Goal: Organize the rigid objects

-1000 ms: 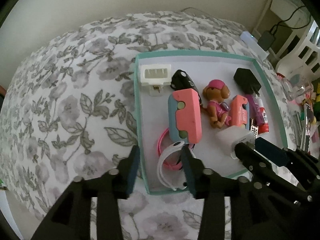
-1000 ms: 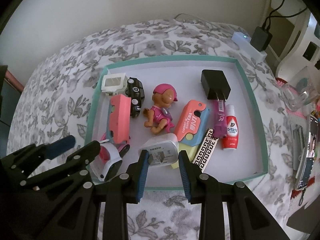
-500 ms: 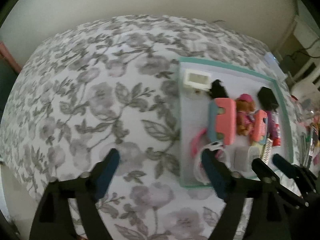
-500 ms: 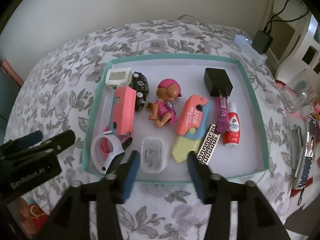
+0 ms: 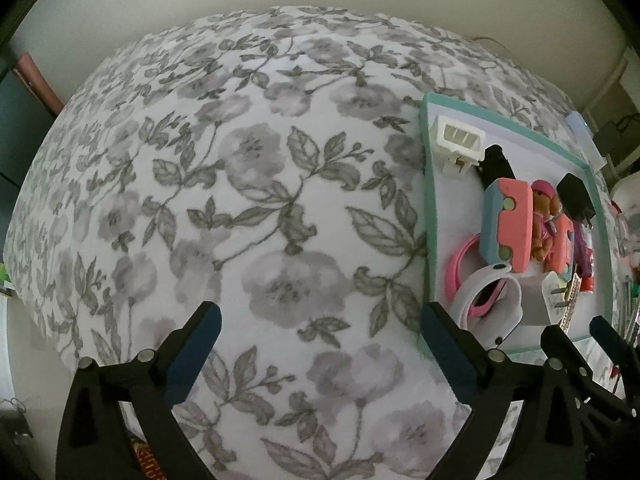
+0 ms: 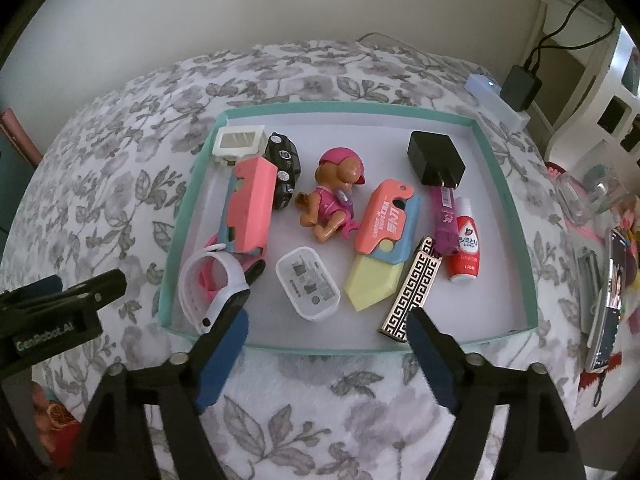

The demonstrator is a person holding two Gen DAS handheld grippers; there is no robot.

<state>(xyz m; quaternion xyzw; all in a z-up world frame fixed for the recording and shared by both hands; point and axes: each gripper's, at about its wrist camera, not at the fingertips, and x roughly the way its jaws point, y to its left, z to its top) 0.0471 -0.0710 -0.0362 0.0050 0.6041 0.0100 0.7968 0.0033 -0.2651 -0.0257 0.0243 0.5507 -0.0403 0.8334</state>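
Observation:
A teal-rimmed white tray (image 6: pixel 520 216) on the floral bedspread holds several objects: a white charger (image 6: pixel 307 289), a pink toy pup (image 6: pixel 334 200), two pink-and-blue toy knives (image 6: pixel 250 204), a black charger (image 6: pixel 435 159), a black toy car (image 6: pixel 283 166), a white clip (image 6: pixel 239 142), white and pink bands (image 6: pixel 208 284), a patterned lighter (image 6: pixel 412 292) and a red bottle (image 6: pixel 464 246). My right gripper (image 6: pixel 326 338) is open and empty at the tray's near edge. My left gripper (image 5: pixel 320 336) is open and empty over bare bedspread, left of the tray (image 5: pixel 426 208).
The floral bedspread (image 5: pixel 240 200) spreads wide to the left of the tray. A white power strip (image 6: pixel 496 96) with a black plug lies beyond the tray. Cluttered items (image 6: pixel 608 280) lie at the right edge.
My right gripper opened, let the white charger go in the tray and drew back. My left gripper opened wider and moved left, away from the tray.

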